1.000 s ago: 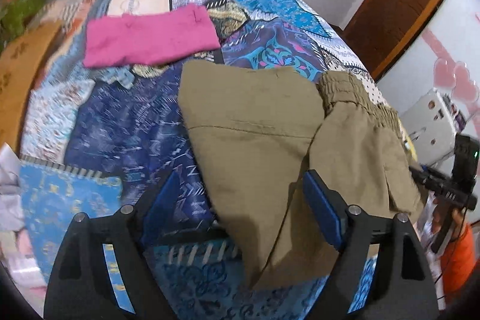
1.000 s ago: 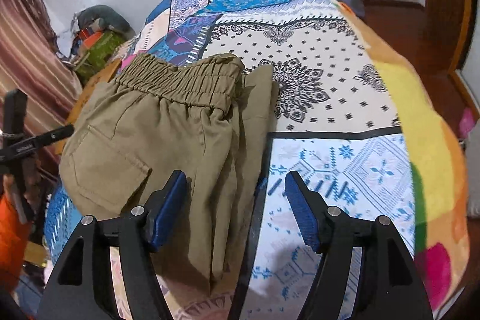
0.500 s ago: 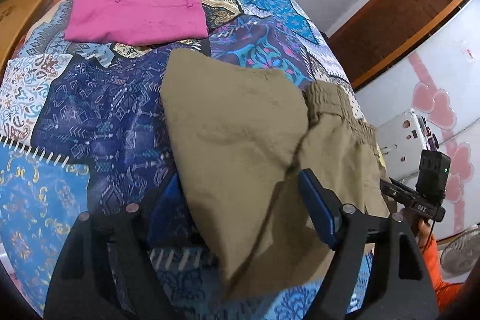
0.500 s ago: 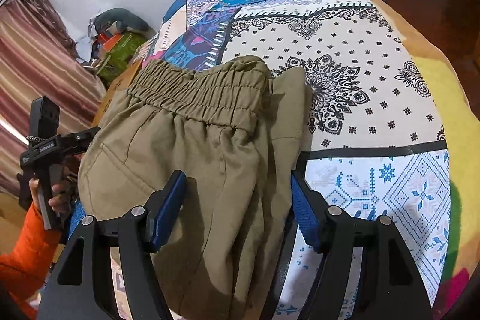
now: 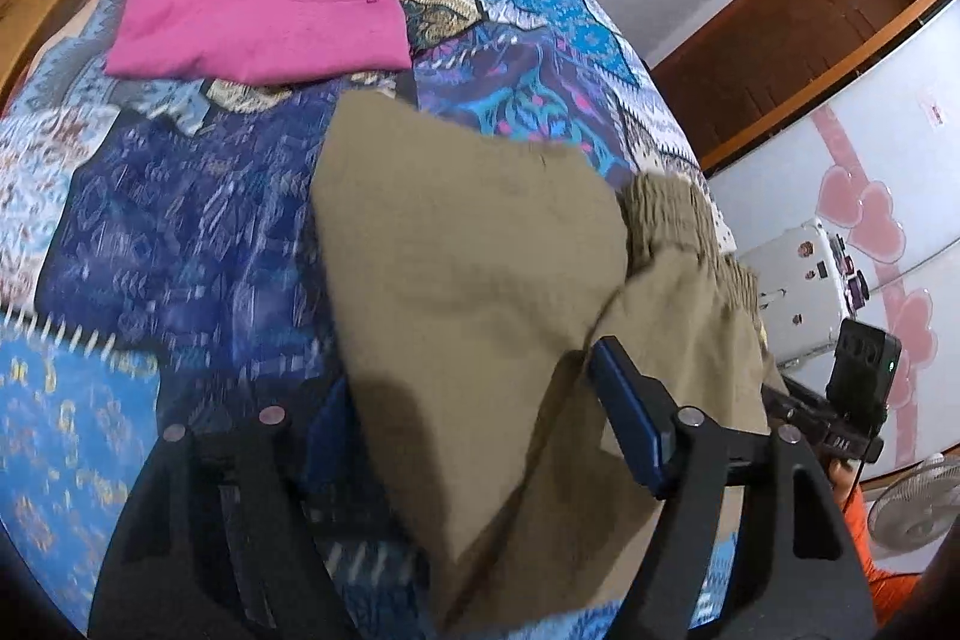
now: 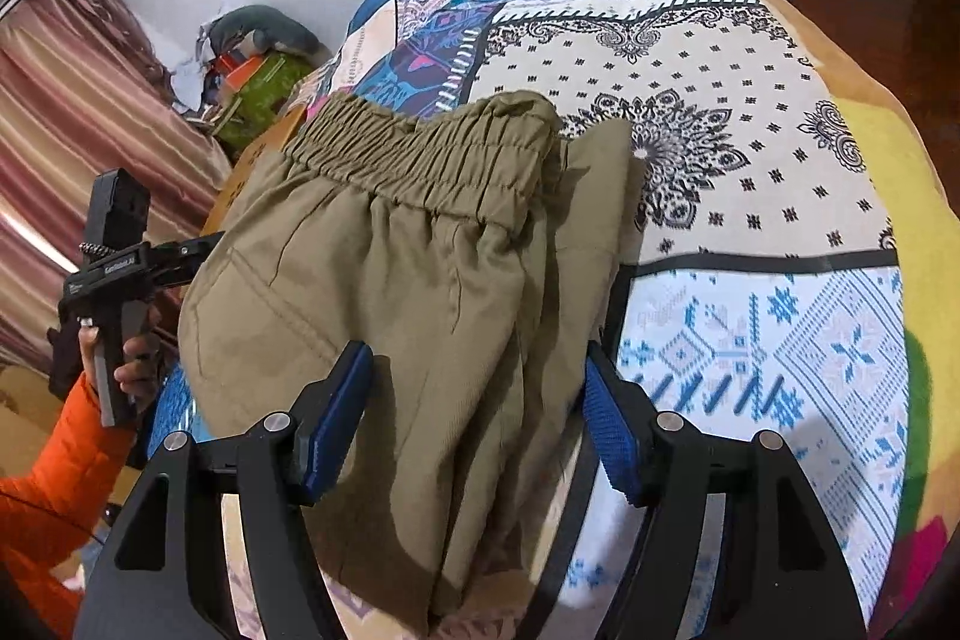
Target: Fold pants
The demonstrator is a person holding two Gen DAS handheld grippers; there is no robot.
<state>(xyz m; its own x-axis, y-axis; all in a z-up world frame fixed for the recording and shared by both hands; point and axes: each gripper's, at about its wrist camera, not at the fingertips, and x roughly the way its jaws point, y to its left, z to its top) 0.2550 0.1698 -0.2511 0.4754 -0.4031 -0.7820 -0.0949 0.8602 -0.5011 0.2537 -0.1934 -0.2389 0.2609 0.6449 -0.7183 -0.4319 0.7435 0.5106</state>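
Right wrist: khaki pants (image 6: pixel 384 292), ruched elastic waistband, lie between the right gripper (image 6: pixel 477 415) jaws, spread wide; left gripper (image 5: pixel 480 436) likewise.

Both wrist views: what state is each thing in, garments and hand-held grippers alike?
khaki pants: partly folded, leg end laid up beside the elastic waistband, flat on the patchwork bedspread.
pink pants: folded, flat, apart from the khaki pair.
left hand-held gripper: open, straddling khaki cloth.
right hand-held gripper: open, straddling khaki cloth.
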